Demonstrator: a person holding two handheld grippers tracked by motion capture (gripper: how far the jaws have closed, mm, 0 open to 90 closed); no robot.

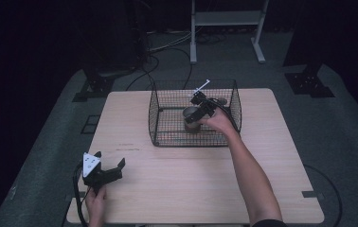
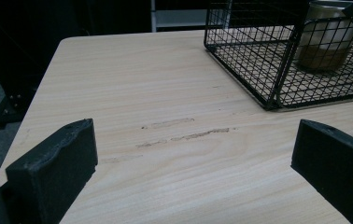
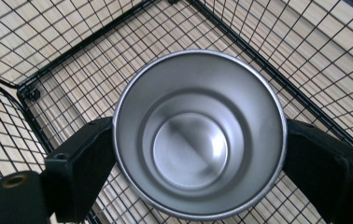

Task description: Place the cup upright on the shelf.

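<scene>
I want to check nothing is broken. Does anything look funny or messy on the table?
Only some scuff marks on the bare table, near the wire basket. The metal cup stands upright and empty inside the basket. Nothing is spilled or tipped over.

A wire basket sits on the far middle of the table. A metal cup stands upright inside it, toward its right side. The left gripper is at the table's near left corner.
</scene>
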